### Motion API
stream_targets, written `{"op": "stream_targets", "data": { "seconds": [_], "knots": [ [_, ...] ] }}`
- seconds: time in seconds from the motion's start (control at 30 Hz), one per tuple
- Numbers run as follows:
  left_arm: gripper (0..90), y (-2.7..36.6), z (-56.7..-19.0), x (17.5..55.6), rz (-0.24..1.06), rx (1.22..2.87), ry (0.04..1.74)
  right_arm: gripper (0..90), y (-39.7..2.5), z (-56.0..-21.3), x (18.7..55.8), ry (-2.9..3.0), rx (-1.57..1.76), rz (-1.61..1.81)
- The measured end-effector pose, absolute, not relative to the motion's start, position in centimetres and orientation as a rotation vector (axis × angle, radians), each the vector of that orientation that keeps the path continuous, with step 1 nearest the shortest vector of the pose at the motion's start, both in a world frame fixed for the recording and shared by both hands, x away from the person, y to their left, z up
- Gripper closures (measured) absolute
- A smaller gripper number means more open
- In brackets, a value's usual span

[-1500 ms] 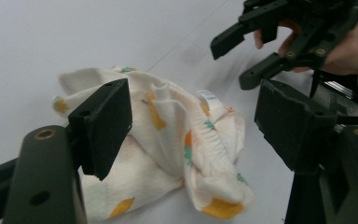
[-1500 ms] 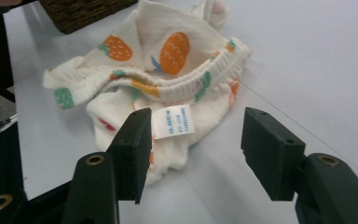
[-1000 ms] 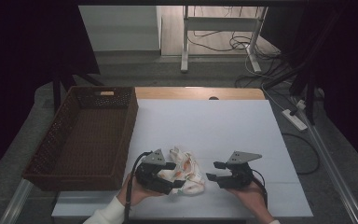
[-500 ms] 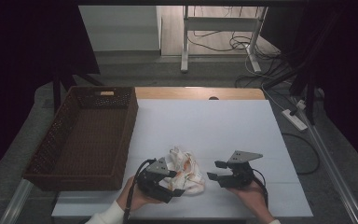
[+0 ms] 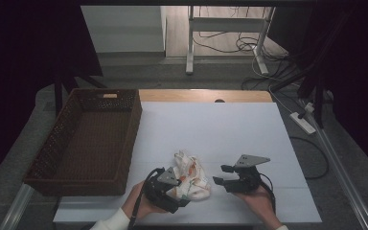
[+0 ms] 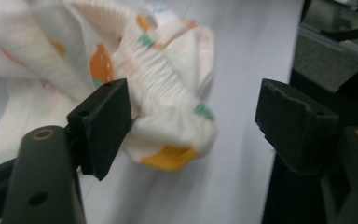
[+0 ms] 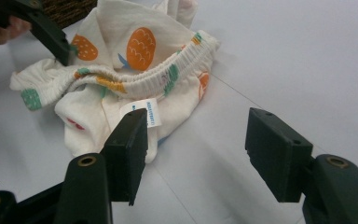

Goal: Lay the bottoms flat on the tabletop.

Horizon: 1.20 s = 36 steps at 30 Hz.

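Cotton shorts (image 5: pixel 191 177) between open hand-held grippers

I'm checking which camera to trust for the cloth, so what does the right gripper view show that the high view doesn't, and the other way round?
Right gripper view: the garment's white care label below its ribbed waistband, and orange fruit prints up close, between open jaws. High view: the wicker basket at the table's left side, both hands, and the floor cables beyond. Shared: the crumpled garment on the white table, with the left gripper at it and the right gripper apart from it.

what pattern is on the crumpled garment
Cream with orange fruit prints on the garment, clearest in the right gripper view.
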State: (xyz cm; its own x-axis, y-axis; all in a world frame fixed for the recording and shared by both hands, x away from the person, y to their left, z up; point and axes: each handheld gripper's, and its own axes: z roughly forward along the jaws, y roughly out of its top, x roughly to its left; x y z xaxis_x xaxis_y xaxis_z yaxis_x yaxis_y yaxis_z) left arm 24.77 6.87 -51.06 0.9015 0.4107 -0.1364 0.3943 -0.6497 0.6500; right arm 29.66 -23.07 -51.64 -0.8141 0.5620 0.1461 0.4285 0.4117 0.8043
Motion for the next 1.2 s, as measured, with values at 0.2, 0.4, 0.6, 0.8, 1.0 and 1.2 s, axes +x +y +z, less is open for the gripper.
{"op": "stream_targets", "data": {
  "seconds": [0.2,0.4,0.6,0.8,1.0,1.2],
  "knots": [
    [22.4,6.7,-52.0,25.1,0.03,2.405,0.58,39.2,-23.0,-51.7,29.7,2.514,0.89,1.362],
    [24.1,6.5,-52.4,25.1,0.058,2.437,0.583,39.3,-23.0,-51.7,29.7,2.517,0.887,1.363],
    [43.9,6.8,-52.6,25.4,0.068,2.441,0.624,39.2,-23.0,-51.7,29.7,2.515,0.888,1.36],
    [73.4,7.3,-52.7,25.9,0.061,2.442,0.698,39.1,-23.1,-51.7,29.7,2.513,0.888,1.357],
    [77.8,8.0,-52.3,26.2,0.054,2.397,0.718,38.9,-23.1,-51.7,29.8,2.505,0.893,1.365],
    [77.8,8.1,-52.2,26.3,0.05,2.383,0.721,38.8,-23.1,-51.6,29.9,2.502,0.891,1.363]
  ]
}}
